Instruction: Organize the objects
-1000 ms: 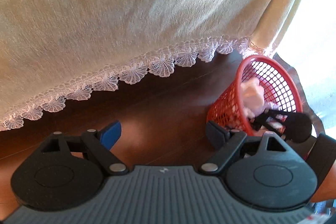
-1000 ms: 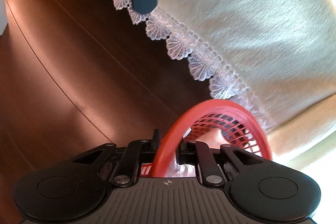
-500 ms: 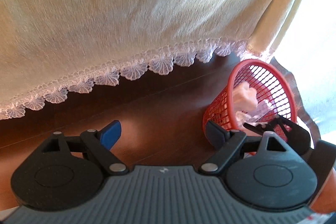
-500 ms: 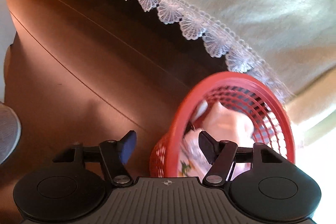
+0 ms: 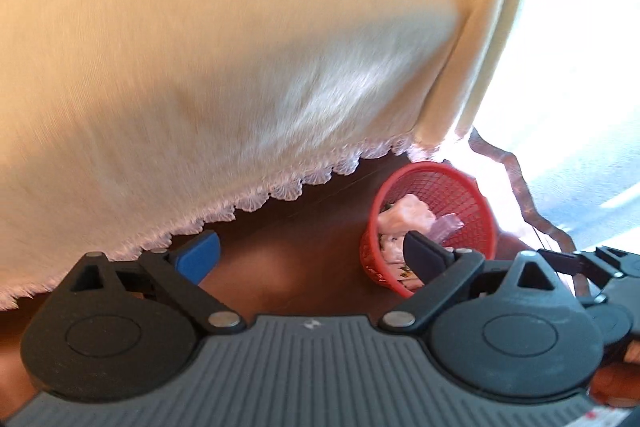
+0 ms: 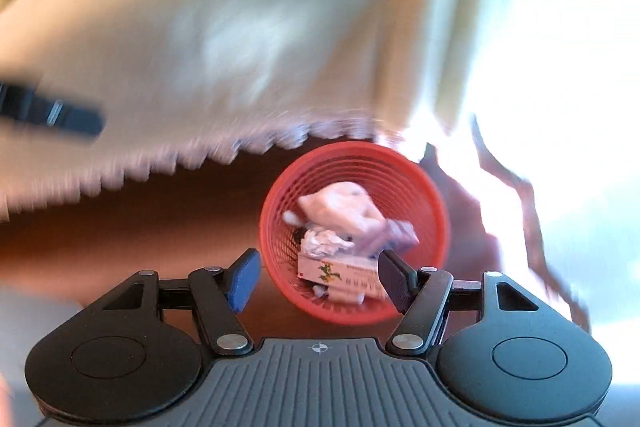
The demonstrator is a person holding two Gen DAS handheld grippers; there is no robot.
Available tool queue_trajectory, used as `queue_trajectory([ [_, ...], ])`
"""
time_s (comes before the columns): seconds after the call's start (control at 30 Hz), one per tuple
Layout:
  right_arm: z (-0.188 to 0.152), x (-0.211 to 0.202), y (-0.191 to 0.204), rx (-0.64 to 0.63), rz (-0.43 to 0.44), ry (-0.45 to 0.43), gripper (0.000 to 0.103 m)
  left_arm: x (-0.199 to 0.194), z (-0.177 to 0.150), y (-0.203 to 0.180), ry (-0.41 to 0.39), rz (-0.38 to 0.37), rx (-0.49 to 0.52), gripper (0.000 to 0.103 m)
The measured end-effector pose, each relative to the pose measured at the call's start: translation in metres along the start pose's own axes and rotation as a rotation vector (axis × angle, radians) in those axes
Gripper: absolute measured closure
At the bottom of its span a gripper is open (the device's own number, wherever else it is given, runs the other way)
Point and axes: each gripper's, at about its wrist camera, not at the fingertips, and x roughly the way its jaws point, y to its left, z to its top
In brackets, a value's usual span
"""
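Standing upright on the dark wooden table (image 5: 280,267), beside the lace-edged cream cloth (image 5: 240,67): red mesh basket (image 6: 352,235) holding crumpled tissue and a small carton (image 6: 340,273). Left gripper (image 5: 312,259) opening wider, empty; right gripper (image 6: 320,277) spread, grasping nothing. Seemingly between placements; next, finding another loose object.

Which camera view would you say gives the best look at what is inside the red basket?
The right wrist view: it looks almost straight down into the red basket, showing a printed box and crumpled paper, though blurred. The left wrist view is sharper but shows the basket from the side, with one finger covering part of the contents.
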Motion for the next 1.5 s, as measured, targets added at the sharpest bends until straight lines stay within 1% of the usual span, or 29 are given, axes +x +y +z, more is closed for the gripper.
queue_trajectory([
  [0.1, 0.024, -0.031, -0.010, 0.151, -0.017, 0.031, 0.040, -0.032, 0.019, -0.012, 0.015, 0.022, 0.037, 0.004],
  [0.2, 0.042, -0.067, -0.014, 0.226, -0.039, 0.050, 0.040, -0.069, 0.036, -0.019, 0.013, 0.046, 0.044, 0.002],
  [0.37, 0.063, -0.124, -0.016, 0.281, -0.047, 0.063, 0.040, -0.127, 0.056, -0.031, 0.000, 0.073, 0.054, 0.002],
  [0.47, 0.069, -0.152, -0.011, 0.304, -0.049, 0.073, 0.040, -0.153, 0.062, -0.035, -0.008, 0.061, 0.047, 0.001],
  [0.67, 0.078, -0.188, -0.002, 0.335, -0.049, 0.082, 0.040, -0.184, 0.073, -0.035, 0.011, 0.054, 0.089, 0.001],
  [0.77, 0.084, -0.203, 0.003, 0.350, -0.060, 0.079, 0.040, -0.195, 0.081, -0.031, 0.029, 0.062, 0.108, 0.001],
  [0.87, 0.091, -0.212, 0.010, 0.359, -0.054, 0.074, 0.041, -0.201, 0.087, -0.025, 0.054, 0.057, 0.103, 0.001],
  [1.1, 0.100, -0.218, 0.020, 0.384, -0.073, 0.058, 0.040, -0.205, 0.095, -0.013, 0.069, 0.038, 0.109, 0.001],
  [1.2, 0.103, -0.221, 0.022, 0.393, -0.088, 0.056, 0.040, -0.206, 0.096, -0.010, 0.061, 0.046, 0.114, 0.002],
  [1.4, 0.106, -0.224, 0.030, 0.389, -0.087, 0.052, 0.040, -0.210, 0.098, -0.008, 0.042, 0.079, 0.132, 0.002],
  [1.5, 0.108, -0.224, 0.035, 0.386, -0.086, 0.051, 0.040, -0.213, 0.101, -0.005, 0.033, 0.078, 0.127, 0.002],
])
